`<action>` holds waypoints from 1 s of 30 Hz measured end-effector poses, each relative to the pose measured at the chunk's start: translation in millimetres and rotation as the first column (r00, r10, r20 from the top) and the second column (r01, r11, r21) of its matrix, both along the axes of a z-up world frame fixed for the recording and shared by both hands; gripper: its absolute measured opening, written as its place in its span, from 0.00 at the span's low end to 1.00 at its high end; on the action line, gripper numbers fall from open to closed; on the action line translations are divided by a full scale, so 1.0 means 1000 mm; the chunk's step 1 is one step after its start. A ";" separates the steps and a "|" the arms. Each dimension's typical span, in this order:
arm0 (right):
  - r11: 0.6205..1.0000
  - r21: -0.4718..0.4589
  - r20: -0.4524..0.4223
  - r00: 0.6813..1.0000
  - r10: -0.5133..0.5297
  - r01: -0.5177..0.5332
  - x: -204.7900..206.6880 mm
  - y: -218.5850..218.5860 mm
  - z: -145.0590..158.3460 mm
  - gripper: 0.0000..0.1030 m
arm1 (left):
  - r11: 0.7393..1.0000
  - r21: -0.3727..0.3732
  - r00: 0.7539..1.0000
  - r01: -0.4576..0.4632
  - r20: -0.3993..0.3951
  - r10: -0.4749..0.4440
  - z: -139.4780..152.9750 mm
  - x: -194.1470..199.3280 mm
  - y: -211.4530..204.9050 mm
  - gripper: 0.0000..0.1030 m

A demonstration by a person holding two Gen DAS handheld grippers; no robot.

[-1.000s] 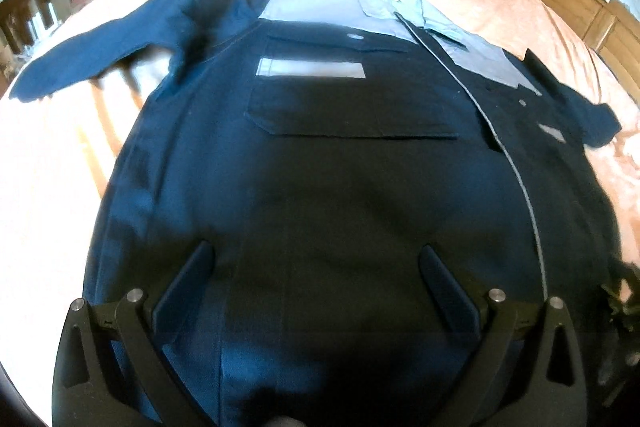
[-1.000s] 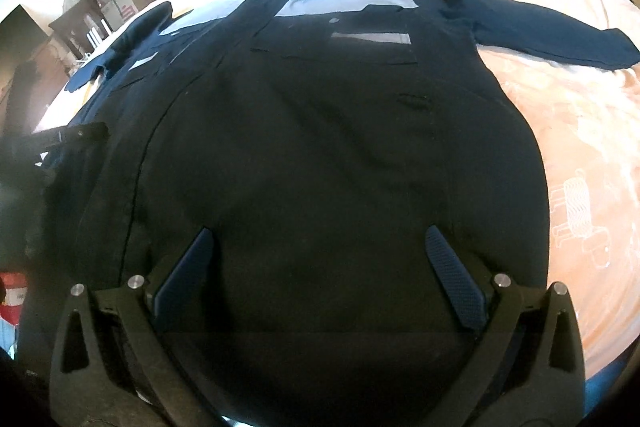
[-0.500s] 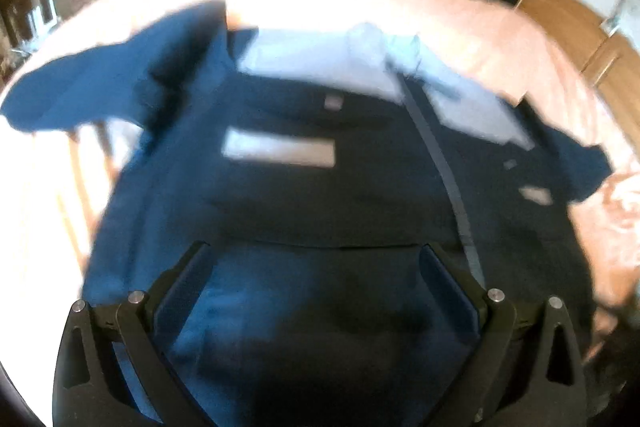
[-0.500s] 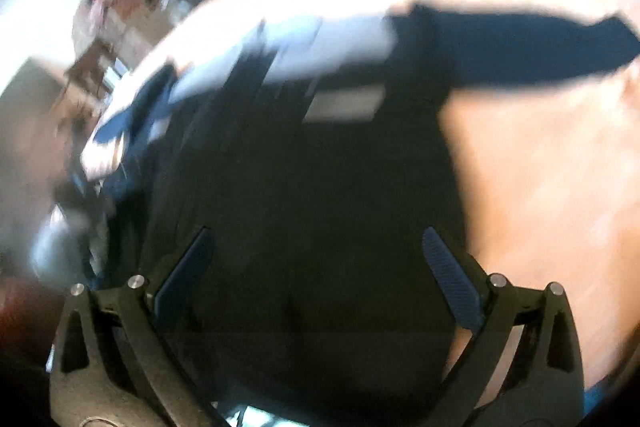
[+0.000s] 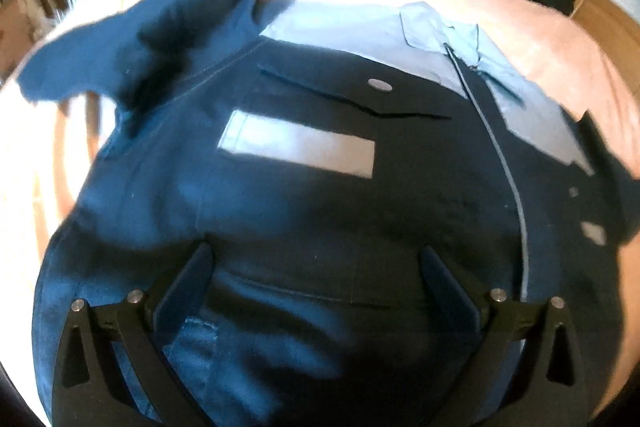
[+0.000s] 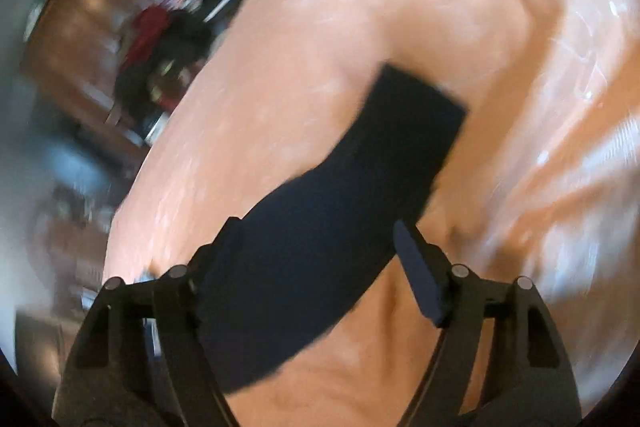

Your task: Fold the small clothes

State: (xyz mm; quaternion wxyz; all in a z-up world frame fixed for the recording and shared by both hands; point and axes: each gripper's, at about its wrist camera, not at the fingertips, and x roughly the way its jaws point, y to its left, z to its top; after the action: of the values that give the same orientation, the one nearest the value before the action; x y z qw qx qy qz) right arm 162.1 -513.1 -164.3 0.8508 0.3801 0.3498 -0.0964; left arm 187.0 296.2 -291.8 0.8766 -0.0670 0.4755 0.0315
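Harsh sunlight, deep shadows, motion blur

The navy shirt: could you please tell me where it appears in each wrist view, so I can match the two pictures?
Left wrist: the navy shirt fills most of the frame, laid flat, collar at the top, with the open left claw over its lower front.
Right wrist: only one sleeve shows, running from bottom left to centre between the open right claw's fingers.
Shared landmark: the peach bedsheet under it.
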 end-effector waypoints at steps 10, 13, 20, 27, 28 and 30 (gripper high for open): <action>1.000 0.015 -0.014 1.000 0.007 -0.007 0.011 -0.022 -0.035 0.70 | 1.000 0.004 1.000 -0.004 0.005 0.004 -0.002 -0.001 0.005 1.00; 0.999 0.028 0.005 1.000 0.017 -0.017 0.018 -0.032 -0.037 0.68 | 1.000 0.006 1.000 -0.008 0.010 0.007 -0.002 -0.006 0.005 1.00; 0.998 -0.008 -0.011 0.998 0.056 -0.056 0.030 -0.019 -0.029 0.04 | 1.000 0.003 0.999 -0.011 0.033 0.011 0.001 -0.008 0.003 0.99; 0.963 -0.158 0.192 0.950 0.246 -0.217 0.024 0.097 0.072 0.04 | 0.995 -0.095 0.996 0.005 0.090 0.004 0.022 -0.021 0.016 0.70; 0.948 -0.172 0.218 0.928 0.302 -0.268 0.028 0.127 0.085 0.04 | 0.992 -0.121 0.995 0.021 0.100 -0.009 0.028 -0.021 0.017 0.59; 0.901 -0.196 0.257 0.866 0.429 -0.388 0.043 0.201 0.106 0.04 | 0.985 -0.167 0.990 0.034 0.144 -0.010 0.044 -0.025 0.024 0.57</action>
State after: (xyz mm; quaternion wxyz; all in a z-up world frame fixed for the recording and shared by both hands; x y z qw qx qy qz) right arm 205.0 -312.3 -58.1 0.9183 0.2477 0.2846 0.1196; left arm 162.2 320.4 -247.8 0.8998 -0.1380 0.4133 -0.0237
